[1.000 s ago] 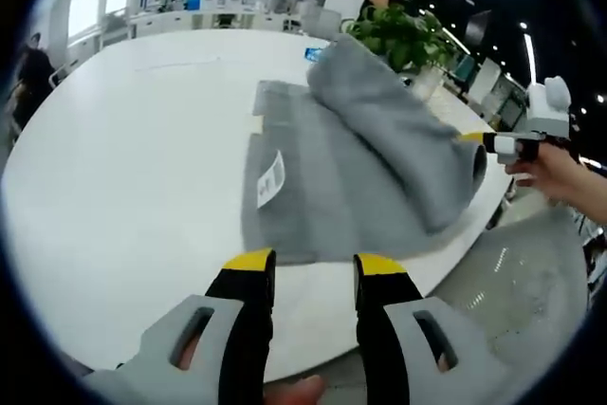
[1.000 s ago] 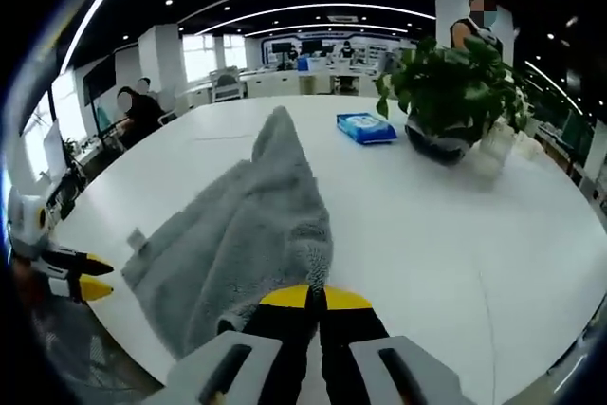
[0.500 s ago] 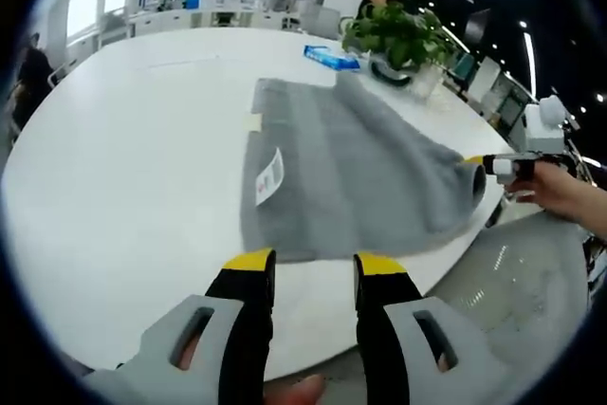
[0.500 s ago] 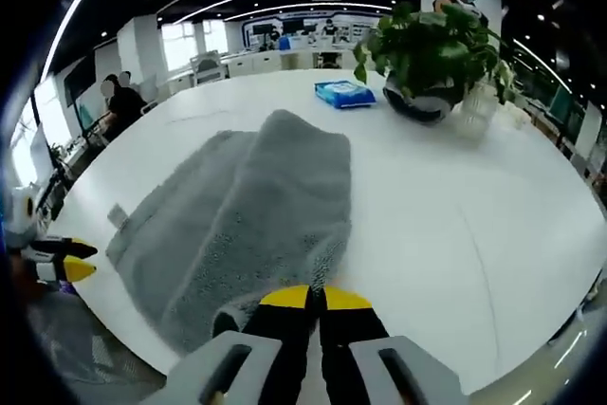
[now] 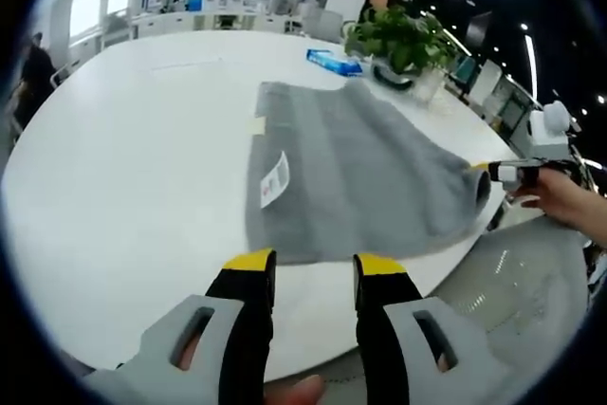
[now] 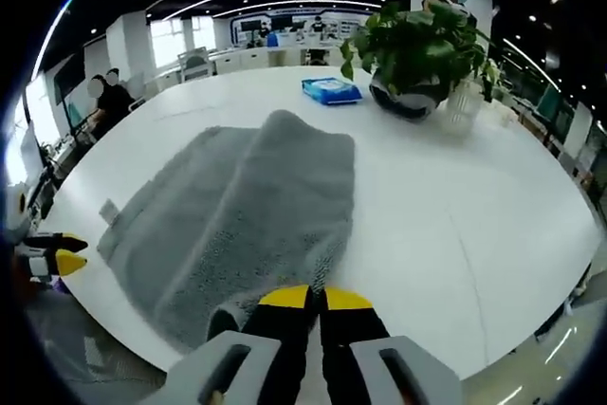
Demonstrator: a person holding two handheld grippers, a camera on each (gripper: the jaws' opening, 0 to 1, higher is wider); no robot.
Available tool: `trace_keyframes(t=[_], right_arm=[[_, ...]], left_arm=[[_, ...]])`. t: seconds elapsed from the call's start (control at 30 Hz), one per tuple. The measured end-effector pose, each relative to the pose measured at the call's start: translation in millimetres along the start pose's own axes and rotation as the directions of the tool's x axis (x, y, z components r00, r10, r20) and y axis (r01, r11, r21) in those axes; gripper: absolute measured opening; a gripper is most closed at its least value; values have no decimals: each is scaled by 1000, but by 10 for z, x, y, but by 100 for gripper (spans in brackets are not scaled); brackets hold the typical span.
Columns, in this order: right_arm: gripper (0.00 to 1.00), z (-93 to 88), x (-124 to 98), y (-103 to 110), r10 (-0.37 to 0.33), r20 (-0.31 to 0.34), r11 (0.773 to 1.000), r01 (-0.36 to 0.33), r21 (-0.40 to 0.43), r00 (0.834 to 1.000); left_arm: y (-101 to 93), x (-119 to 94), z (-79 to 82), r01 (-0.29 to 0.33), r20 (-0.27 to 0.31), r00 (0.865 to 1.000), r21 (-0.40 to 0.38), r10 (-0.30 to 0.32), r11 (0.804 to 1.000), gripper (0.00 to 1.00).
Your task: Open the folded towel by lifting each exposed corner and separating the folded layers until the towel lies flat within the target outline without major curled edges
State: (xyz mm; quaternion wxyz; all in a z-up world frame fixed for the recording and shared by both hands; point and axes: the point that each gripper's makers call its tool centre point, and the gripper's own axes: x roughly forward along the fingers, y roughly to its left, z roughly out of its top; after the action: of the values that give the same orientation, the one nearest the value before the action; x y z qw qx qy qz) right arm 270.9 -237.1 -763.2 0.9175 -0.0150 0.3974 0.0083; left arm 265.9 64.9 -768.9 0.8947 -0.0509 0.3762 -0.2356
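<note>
A grey towel (image 5: 351, 163) lies spread on the round white table (image 5: 123, 168), a white label (image 5: 275, 180) on its near left part. My left gripper (image 5: 313, 267) hovers open just short of the towel's near edge, with nothing between its yellow-tipped fingers. At the table's right rim, my right gripper (image 5: 495, 173) pinches the towel's corner. In the right gripper view the right gripper (image 6: 305, 299) is shut on that corner of the towel (image 6: 237, 206), and a soft ridge runs from the jaws to the far end. The left gripper (image 6: 52, 261) shows at the left.
A potted plant (image 6: 417, 40) and a blue packet (image 6: 332, 90) stand beyond the towel's far end. A small tan mark (image 5: 258, 125) sits at the towel's left edge. A person stands behind the plant; others sit far left. The floor drops off past the table rim.
The right gripper has drawn the raised upper layer outward and down toward the table rim. The towel went from a tall rolled hump to lying nearly flat. The left gripper stayed put.
</note>
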Motion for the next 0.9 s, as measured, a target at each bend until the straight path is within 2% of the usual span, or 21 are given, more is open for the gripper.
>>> trace_keyframes(t=[0.07, 0.23, 0.3, 0.4, 0.6, 0.7, 0.9], right_arm=[[0, -7, -27, -19, -8, 3, 1000, 8, 4, 1000], [2, 9, -104, -178, -45, 49, 994, 40, 102, 998], [3, 40, -147, -188, -39, 81, 984, 25, 174, 996], [3, 67, -142, -200, -28, 93, 982, 10, 189, 995], [6, 157, -4, -88, 6, 84, 992, -17, 128, 996], [7, 146, 120, 7, 44, 55, 989, -52, 137, 997], [14, 106, 325, 117, 86, -14, 994, -84, 73, 996]], left_arm=[[4, -6, -2, -2, 1, 1000, 2, 2, 1000, 31], [33, -42, 56, -20, 23, 1000, 6, 20, 1000, 31], [2, -44, 87, -6, 36, 999, 2, 6, 1000, 31], [-27, -29, 73, 2, 24, 1000, 13, -2, 1000, 31], [-30, -9, 116, -5, 26, 1000, 16, 5, 1000, 31], [-37, 88, 138, -5, 10, 1000, 29, 4, 1000, 31], [-23, 351, 216, -9, -10, 1000, 68, 9, 998, 31]])
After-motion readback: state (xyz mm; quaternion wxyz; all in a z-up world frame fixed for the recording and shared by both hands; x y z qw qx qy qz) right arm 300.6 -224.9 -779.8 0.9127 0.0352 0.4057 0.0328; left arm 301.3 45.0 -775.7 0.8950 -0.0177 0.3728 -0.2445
